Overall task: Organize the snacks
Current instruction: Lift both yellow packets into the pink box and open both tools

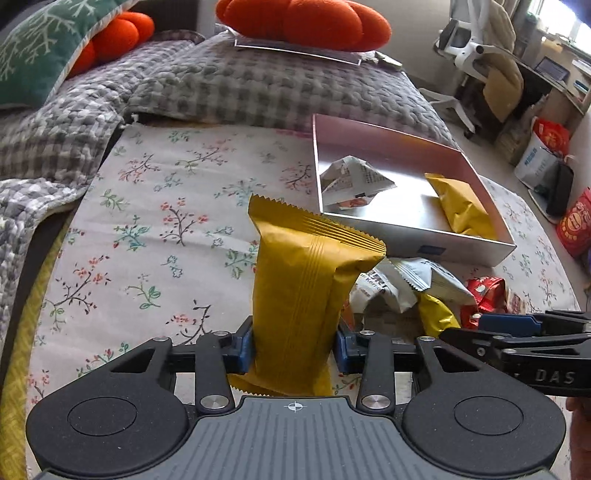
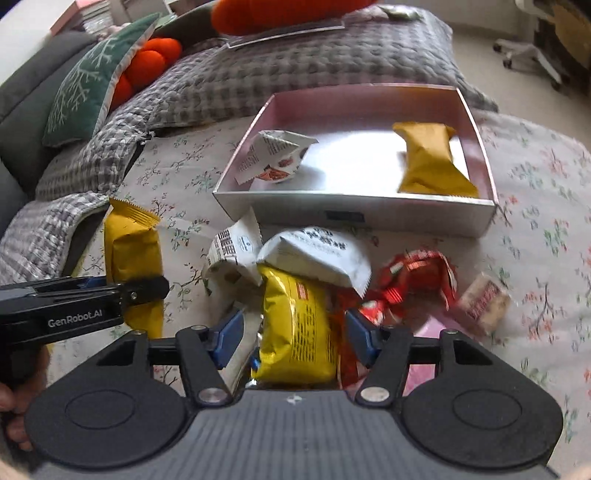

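My left gripper (image 1: 294, 349) is shut on a mustard-yellow snack packet (image 1: 303, 280) and holds it upright above the floral cloth; the packet also shows in the right wrist view (image 2: 131, 254). My right gripper (image 2: 293, 334) is open, its blue fingers on either side of a bright yellow printed packet (image 2: 295, 328) in a pile with white packets (image 2: 317, 258) and red wrappers (image 2: 413, 280). A shallow pink-white box (image 2: 354, 214) beyond the pile holds a white packet (image 2: 275, 157) and a mustard packet (image 2: 432, 162).
A small pale wrapped snack (image 2: 482, 299) lies right of the pile. A grey checked blanket (image 1: 229, 85), orange cushions (image 1: 306, 22) and a green pillow (image 1: 40, 48) lie behind the cloth. An office chair (image 1: 480, 48) and bags (image 1: 546, 147) stand at the right.
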The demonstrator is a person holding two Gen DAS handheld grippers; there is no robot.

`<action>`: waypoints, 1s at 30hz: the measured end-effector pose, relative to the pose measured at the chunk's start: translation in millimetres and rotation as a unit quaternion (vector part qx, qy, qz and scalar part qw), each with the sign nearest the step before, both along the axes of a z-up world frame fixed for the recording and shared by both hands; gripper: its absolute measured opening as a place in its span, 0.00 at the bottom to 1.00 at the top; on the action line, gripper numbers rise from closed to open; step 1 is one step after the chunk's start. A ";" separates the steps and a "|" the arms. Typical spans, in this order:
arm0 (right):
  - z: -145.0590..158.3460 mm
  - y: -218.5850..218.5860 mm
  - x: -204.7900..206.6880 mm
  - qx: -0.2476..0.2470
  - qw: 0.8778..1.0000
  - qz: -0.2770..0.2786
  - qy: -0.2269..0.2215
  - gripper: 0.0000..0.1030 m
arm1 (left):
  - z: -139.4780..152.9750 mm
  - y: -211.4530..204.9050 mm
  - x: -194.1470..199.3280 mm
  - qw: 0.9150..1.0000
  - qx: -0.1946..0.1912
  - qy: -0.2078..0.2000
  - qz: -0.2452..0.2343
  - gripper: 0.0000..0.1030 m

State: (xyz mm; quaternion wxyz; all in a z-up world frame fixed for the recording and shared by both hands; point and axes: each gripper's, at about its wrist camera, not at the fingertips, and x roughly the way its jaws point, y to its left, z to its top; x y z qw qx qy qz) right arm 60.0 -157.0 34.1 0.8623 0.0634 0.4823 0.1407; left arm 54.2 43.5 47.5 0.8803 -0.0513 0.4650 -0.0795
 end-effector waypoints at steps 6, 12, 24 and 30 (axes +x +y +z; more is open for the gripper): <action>-7.9 13.4 3.1 -0.031 0.999 0.021 -0.024 0.52 | 1.7 -1.6 -1.4 1.000 0.000 -0.003 -0.005 0.37; -12.7 20.4 1.6 -0.066 0.997 0.035 -0.025 0.28 | 2.9 -2.2 -1.9 1.000 -0.002 -0.006 -0.008 0.37; 11.7 0.2 -4.5 0.002 1.000 0.001 -0.027 0.18 | 7.3 -4.0 -3.1 1.000 -0.007 -0.013 -0.013 0.37; 20.8 -4.6 -6.4 0.026 0.999 -0.013 -0.038 0.18 | 9.3 -5.3 -3.1 1.000 -0.007 -0.017 -0.015 0.37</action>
